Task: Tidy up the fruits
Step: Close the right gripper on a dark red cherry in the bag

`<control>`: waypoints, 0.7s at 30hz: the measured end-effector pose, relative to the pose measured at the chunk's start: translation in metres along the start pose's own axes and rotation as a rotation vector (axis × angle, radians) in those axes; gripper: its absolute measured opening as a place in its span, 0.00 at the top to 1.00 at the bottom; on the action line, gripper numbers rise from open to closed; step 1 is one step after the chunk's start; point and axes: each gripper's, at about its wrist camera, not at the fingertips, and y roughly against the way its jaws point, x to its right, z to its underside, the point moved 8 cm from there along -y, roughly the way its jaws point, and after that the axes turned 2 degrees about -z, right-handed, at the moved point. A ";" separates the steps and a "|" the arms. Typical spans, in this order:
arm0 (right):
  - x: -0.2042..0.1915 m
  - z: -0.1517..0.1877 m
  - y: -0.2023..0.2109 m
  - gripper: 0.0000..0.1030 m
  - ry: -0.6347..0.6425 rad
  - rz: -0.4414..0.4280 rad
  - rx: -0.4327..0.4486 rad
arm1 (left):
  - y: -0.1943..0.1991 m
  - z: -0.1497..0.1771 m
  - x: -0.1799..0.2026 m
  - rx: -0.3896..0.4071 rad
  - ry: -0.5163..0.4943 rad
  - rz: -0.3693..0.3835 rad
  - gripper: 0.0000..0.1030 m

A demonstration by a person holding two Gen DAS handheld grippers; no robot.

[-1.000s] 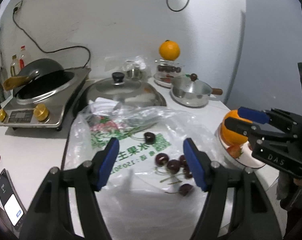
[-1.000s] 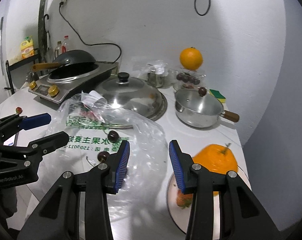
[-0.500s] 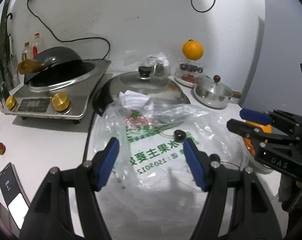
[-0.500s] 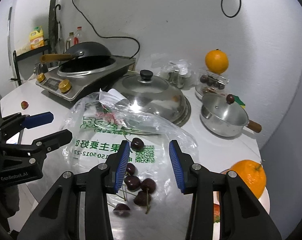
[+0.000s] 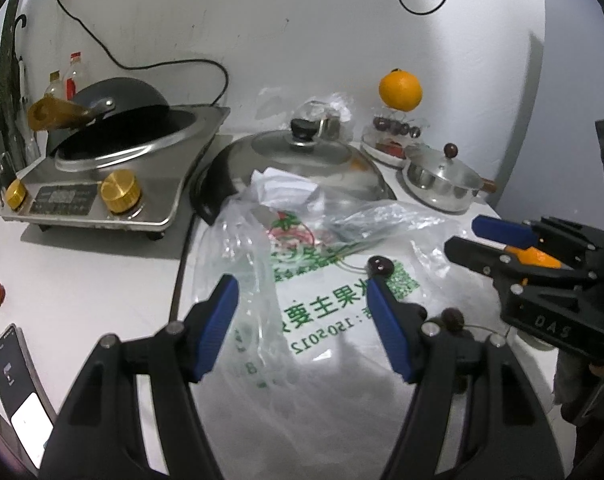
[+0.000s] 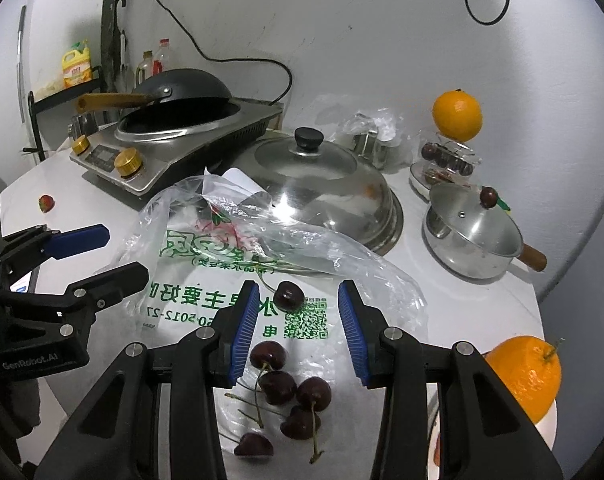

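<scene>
Cherries (image 6: 279,394) lie loose on the printed plastic bag (image 6: 229,272) on the counter (image 6: 462,308), just under the right gripper (image 6: 298,330), whose fingers stand narrow and empty. Left gripper (image 5: 302,322) gapes wider, also empty. Best pinch one cherry gently, clear of stems and film.

Dark red cherries (image 6: 289,394) with thin stems lie loose in a small group on a clear plastic bag (image 6: 221,280) printed with green letters. One cherry (image 6: 288,296) lies apart, beside the printed code.
</scene>
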 end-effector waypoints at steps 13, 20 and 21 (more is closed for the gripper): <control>-0.003 0.003 -0.038 0.58 0.002 -0.033 -0.048 | -0.027 0.004 -0.009 -0.039 0.015 -0.002 0.34; -0.004 0.002 -0.058 0.58 0.005 -0.048 -0.075 | -0.039 0.005 -0.006 -0.059 0.006 0.000 0.34; -0.004 0.003 -0.062 0.58 0.007 -0.049 -0.081 | -0.042 0.006 -0.006 -0.064 0.007 0.001 0.34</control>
